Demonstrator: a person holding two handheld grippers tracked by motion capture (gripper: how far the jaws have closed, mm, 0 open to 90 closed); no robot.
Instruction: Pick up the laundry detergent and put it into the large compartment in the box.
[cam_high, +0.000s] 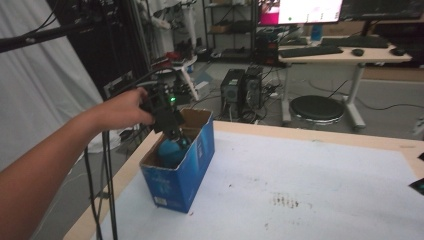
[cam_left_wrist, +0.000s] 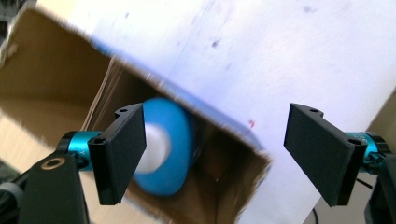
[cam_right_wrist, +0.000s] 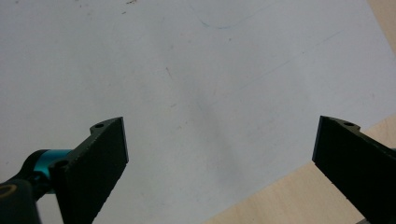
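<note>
An open blue cardboard box (cam_high: 182, 165) stands near the left edge of the white table (cam_high: 310, 170). Inside it lies a round blue object (cam_high: 170, 150) with a white centre (cam_left_wrist: 175, 140), leaning against the box's inner wall (cam_left_wrist: 56, 60). A person's left hand holds my left gripper (cam_high: 172, 132) just above the box opening, pointing down into it. In the left gripper view it (cam_left_wrist: 217, 112) is wide open and holds nothing, with the blue object just beyond the left jaw. My right gripper (cam_right_wrist: 222, 123) is wide open over bare white tabletop (cam_right_wrist: 210, 70).
The table's wooden border (cam_right_wrist: 289, 196) runs under the right jaw. Black cables (cam_high: 106, 180) hang from the left gripper beside the table's left edge. Beyond the table stand computer towers (cam_high: 242, 87), a round stool (cam_high: 316, 107) and a desk with keyboard (cam_high: 310, 51).
</note>
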